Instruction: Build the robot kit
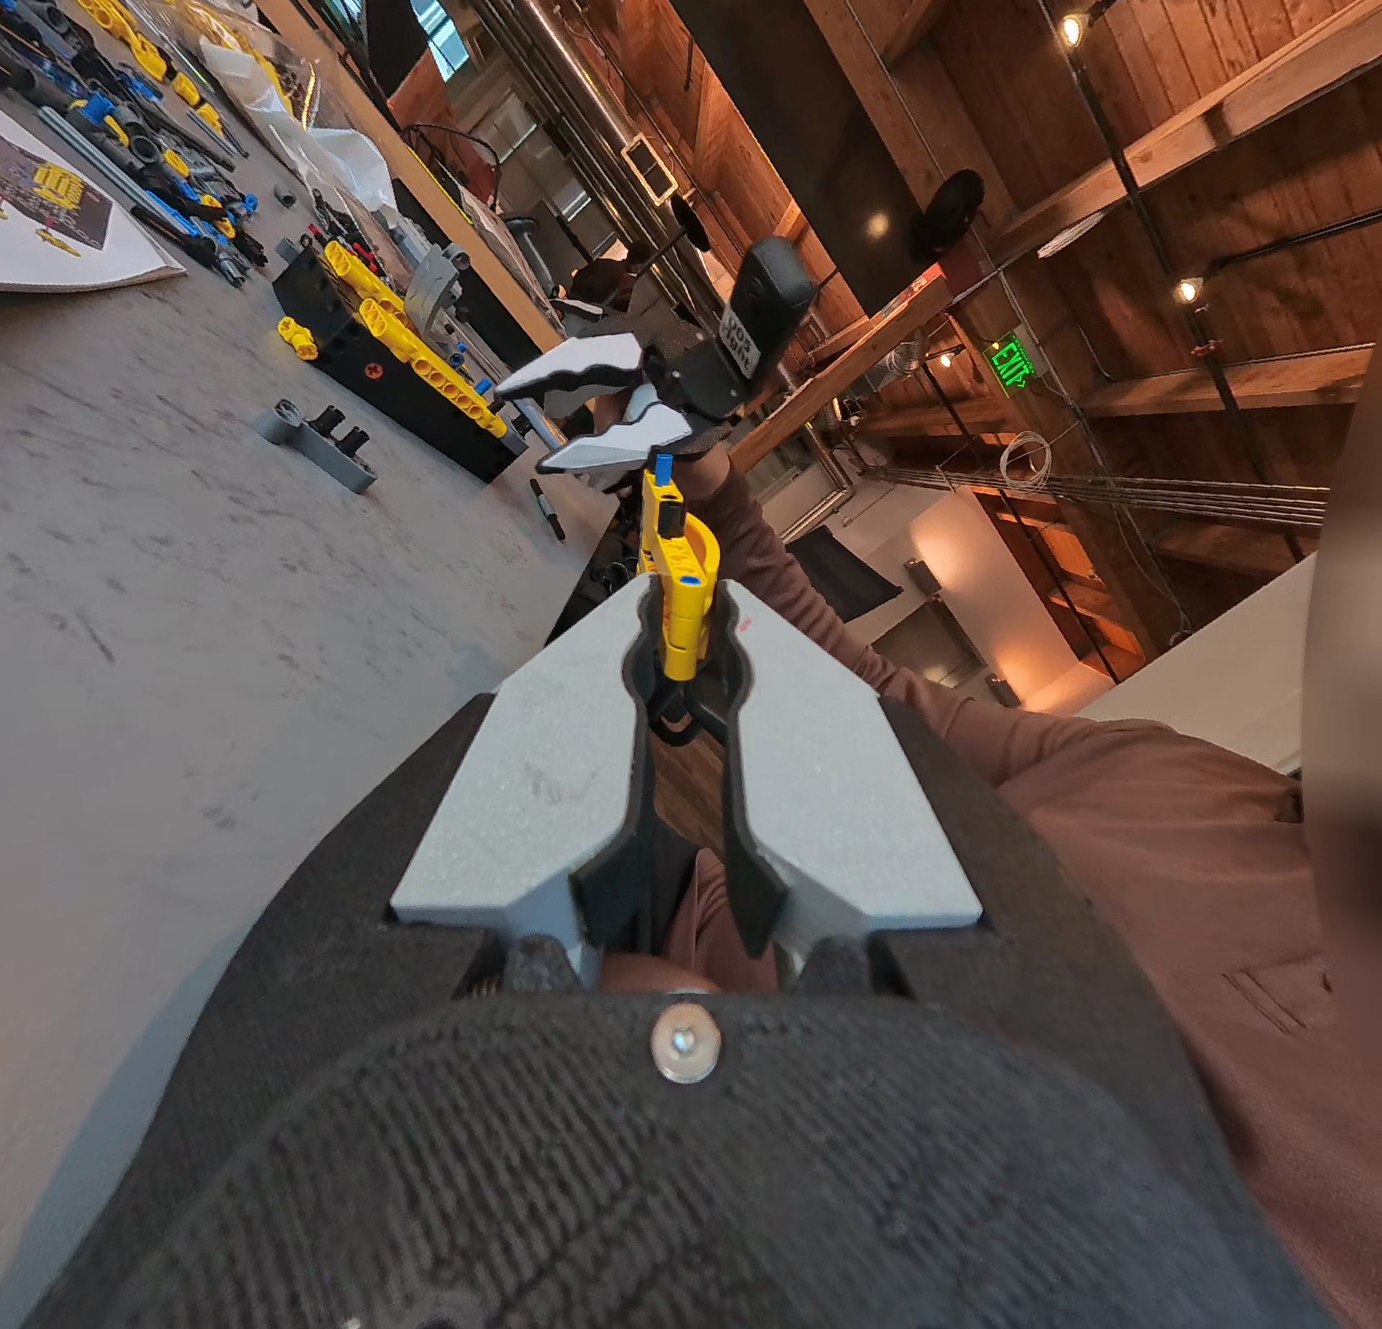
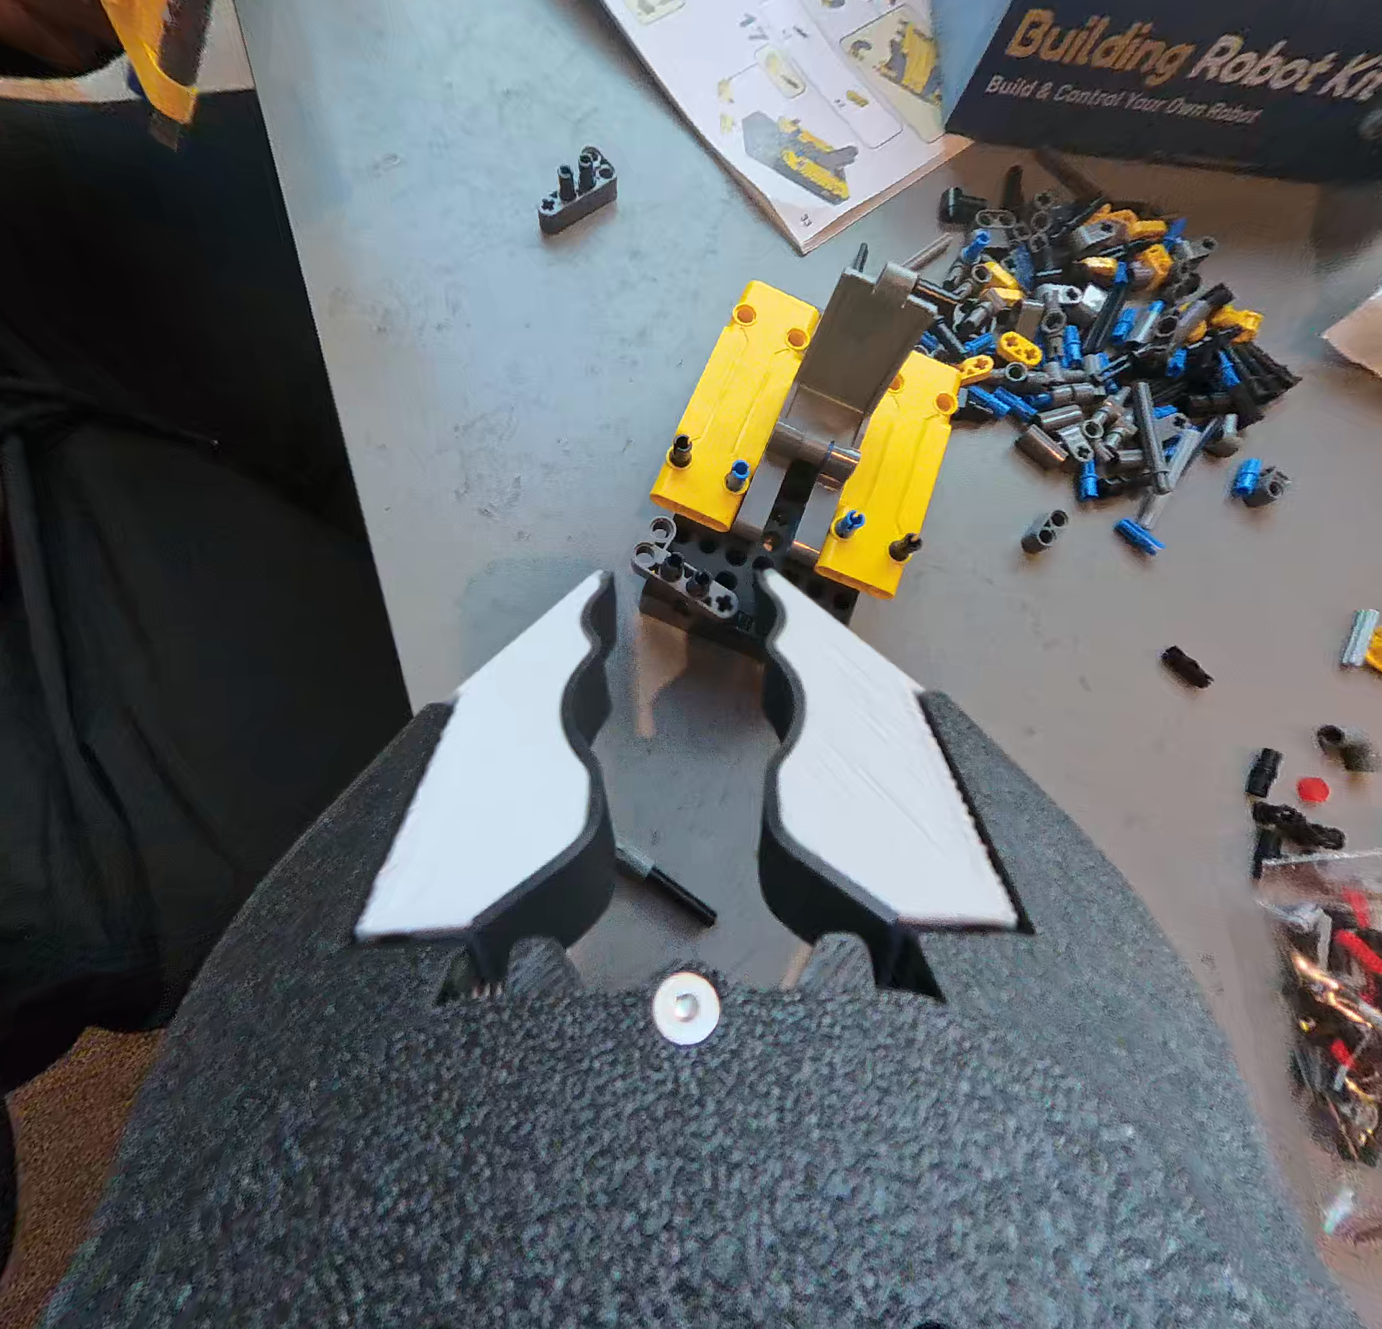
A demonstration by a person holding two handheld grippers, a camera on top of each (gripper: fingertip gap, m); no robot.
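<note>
Left hand-held gripper [image 1: 682, 605] is pinching a small yellow sub-assembly [image 1: 677, 575] between its tips, jaws closed on the lower end. The piece carries blue pins and a black connector, and it is held up in the air past the desk [image 1: 187, 582] edge, not touching the surface.

Right hand-held gripper [image 2: 684, 597] is spread wide and holds nothing. Its tips hover over the near end of a partly built model [image 2: 800, 425]: two yellow panels either side of a grey scoop-shaped part, on a black base with a dark grey beam at the front. Whether the tips touch the base cannot be told.

A short black axle [image 2: 665, 893] lies on the desk between the right gripper's fingers, nearer the body. A loose dark grey beam with pins [image 2: 579, 186] sits apart to the left of the model. To the right lies a heap of loose parts [image 2: 1107, 365], blue, black, grey and yellow. Behind the model are an open instruction booklet [image 2: 770, 74] and a dark kit box [image 2: 1166, 66]. A clear bag of parts [image 2: 1331, 1009] lies at the far right.
</note>
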